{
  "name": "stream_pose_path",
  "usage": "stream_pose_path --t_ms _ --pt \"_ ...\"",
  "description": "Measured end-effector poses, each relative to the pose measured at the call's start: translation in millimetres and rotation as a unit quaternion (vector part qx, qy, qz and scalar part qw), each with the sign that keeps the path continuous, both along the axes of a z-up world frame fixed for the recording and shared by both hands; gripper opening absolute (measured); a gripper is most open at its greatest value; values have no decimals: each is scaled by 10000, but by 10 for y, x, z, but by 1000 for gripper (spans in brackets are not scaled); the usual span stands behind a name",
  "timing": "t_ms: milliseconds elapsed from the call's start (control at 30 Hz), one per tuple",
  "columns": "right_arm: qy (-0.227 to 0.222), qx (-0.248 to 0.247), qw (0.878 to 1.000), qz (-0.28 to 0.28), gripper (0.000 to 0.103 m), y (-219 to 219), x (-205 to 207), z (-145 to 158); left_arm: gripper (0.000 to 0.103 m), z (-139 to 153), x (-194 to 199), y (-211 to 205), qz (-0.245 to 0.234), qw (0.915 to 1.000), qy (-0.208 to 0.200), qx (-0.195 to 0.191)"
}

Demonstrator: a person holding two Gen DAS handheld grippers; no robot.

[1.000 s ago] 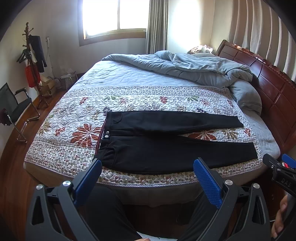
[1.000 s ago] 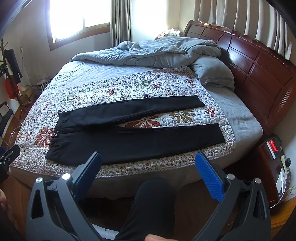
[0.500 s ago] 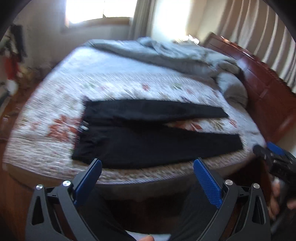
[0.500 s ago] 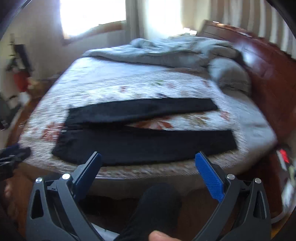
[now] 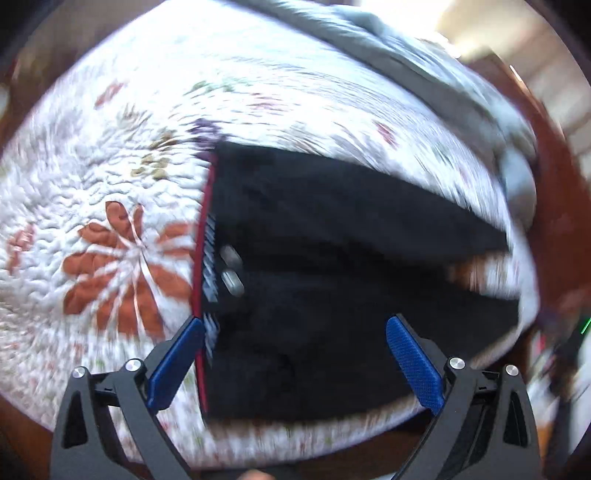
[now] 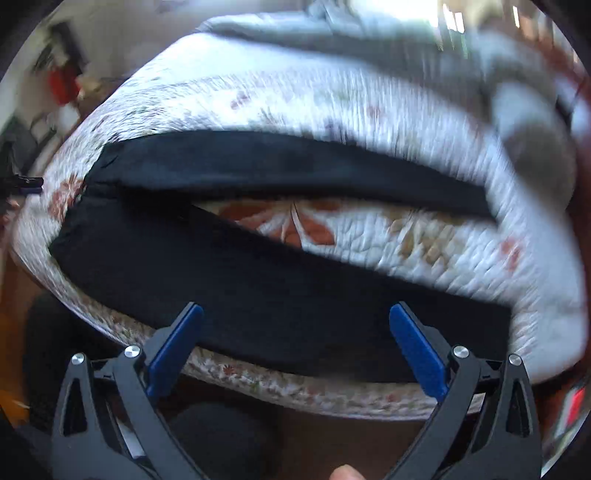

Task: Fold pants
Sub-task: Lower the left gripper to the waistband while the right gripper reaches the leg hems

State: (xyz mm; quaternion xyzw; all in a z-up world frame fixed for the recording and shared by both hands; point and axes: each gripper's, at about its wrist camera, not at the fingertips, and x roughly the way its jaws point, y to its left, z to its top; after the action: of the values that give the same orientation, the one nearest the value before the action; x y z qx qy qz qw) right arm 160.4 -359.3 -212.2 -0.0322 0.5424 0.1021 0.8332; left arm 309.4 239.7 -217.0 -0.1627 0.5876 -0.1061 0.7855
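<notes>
Black pants lie flat on the floral quilt, waistband with red trim and two buttons at the left, legs spread to the right. My left gripper is open and empty, hovering over the waist end near the front edge. In the right wrist view the pants show both legs, with quilt between them. My right gripper is open and empty, over the near leg at the bed's front edge. Both views are motion-blurred.
A rumpled grey duvet and a pillow lie at the far side of the bed. A dark wooden headboard runs along the right. A nightstand with a red display stands at the bed's right corner.
Both grippers have moved forward and down toward the bed, so the pants now fill the views. The left one went to the waist end, the right one to the near leg. Both stayed open.
</notes>
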Motion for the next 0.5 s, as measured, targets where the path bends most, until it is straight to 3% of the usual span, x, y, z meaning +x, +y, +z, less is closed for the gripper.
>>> stream_pose_path --t_ms 133,267,367,500 --pt "214 494 9983 -234 100 -295 359 -170 99 -296 824 381 193 9996 -27 -193" --pt "336 1140 9914 -541 100 -565 689 -241 99 -796 1388 632 389 9961 282 -739" --pt "439 1283 9890 -584 100 -629 865 -326 99 -1041 1573 620 367 9924 393 -1106" --pt "558 1525 9850 -591 100 -713 1065 -454 99 -1165 1722 463 -21 9933 268 -1121"
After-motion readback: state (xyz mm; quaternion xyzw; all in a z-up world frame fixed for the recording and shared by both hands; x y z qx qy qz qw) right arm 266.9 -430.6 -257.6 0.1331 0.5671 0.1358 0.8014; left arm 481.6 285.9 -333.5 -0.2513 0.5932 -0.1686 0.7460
